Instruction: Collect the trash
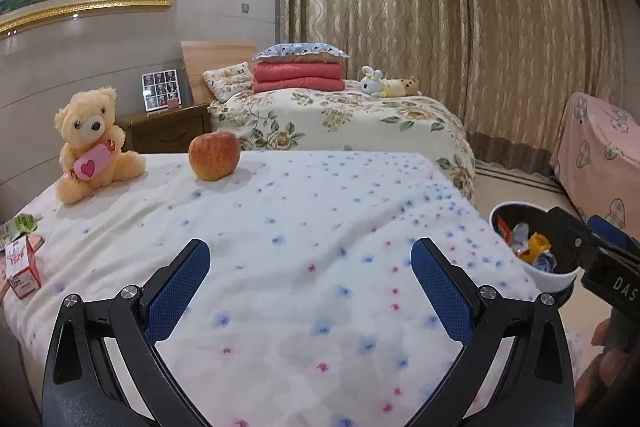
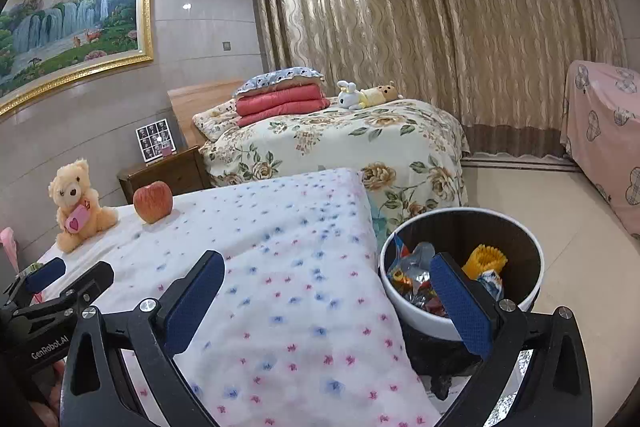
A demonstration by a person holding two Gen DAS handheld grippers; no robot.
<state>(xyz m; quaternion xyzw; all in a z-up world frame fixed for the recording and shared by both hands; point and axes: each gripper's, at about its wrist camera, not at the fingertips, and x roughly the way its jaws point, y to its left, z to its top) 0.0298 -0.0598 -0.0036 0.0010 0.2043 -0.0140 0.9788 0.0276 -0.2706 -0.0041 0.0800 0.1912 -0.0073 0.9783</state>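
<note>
We hold both grippers spread wide and empty: the left gripper (image 1: 310, 291) hovers above the flower-print cloth (image 1: 280, 227) on the table, the right gripper (image 2: 328, 303) straddles the table's edge and the bin. The white-rimmed trash bin (image 2: 536, 279) stands on the floor just beside the table, already holding crumpled wrappers (image 2: 412, 275) and a yellow piece (image 2: 486, 259). What looks like remaining trash, a small red-and-white carton (image 1: 22, 267) and a green wrapper (image 1: 24, 225), lies at the table's far left edge, well apart from the bin. We judge the risks to be nudging the carton off that edge on approach, dragging the loose cloth, or mistaking the apple (image 1: 214, 155) or teddy bear (image 1: 94, 143) for trash.
</note>
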